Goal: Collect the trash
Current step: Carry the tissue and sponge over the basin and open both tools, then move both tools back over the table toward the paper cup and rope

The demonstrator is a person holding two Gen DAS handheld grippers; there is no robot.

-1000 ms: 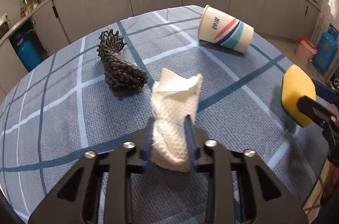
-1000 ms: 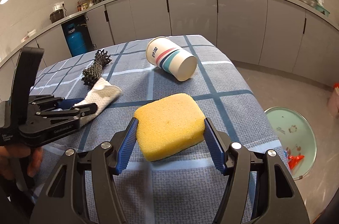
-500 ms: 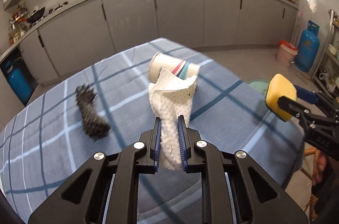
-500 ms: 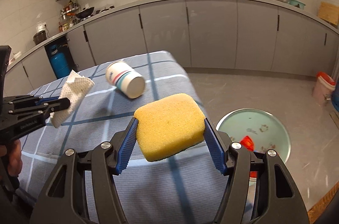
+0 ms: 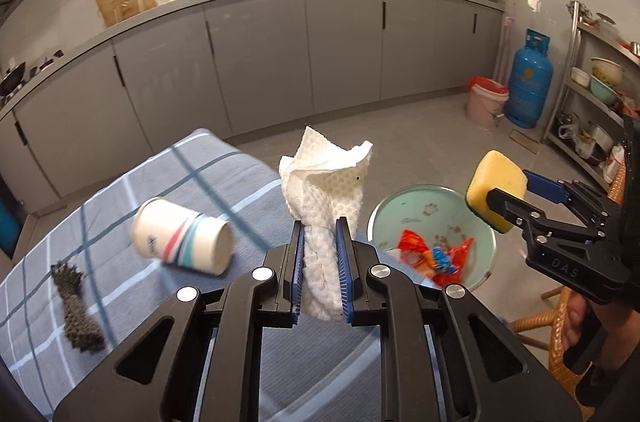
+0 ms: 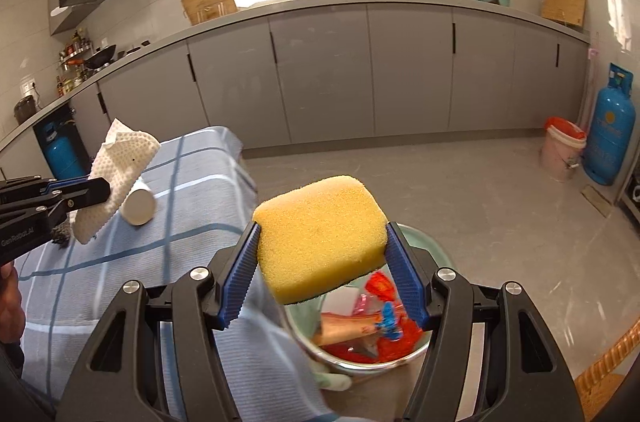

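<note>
My left gripper (image 5: 320, 234) is shut on a crumpled white paper towel (image 5: 326, 182), held up near the table's right edge. My right gripper (image 6: 322, 242) is shut on a yellow sponge (image 6: 320, 230), right above the green trash bin (image 6: 416, 242) on the floor; the bin holds red wrappers. In the left wrist view the sponge (image 5: 496, 182) hangs over the bin (image 5: 424, 206). In the right wrist view the towel (image 6: 116, 166) shows at the left. A striped paper cup (image 5: 182, 242) lies on its side on the blue checked tablecloth (image 5: 120, 206). A dark scrubber (image 5: 74, 310) lies at the left.
Grey cabinets and a counter with a sink run along the back wall. A blue gas cylinder (image 5: 528, 82) and a pink bucket (image 5: 486, 100) stand on the floor at the right, beside a metal shelf rack (image 5: 600, 94). A wicker chair (image 5: 560, 342) is at the lower right.
Both grippers have swung right and off the table's middle toward the floor bin. The towel has been lifted off the cloth. The sponge now hangs over the bin.
</note>
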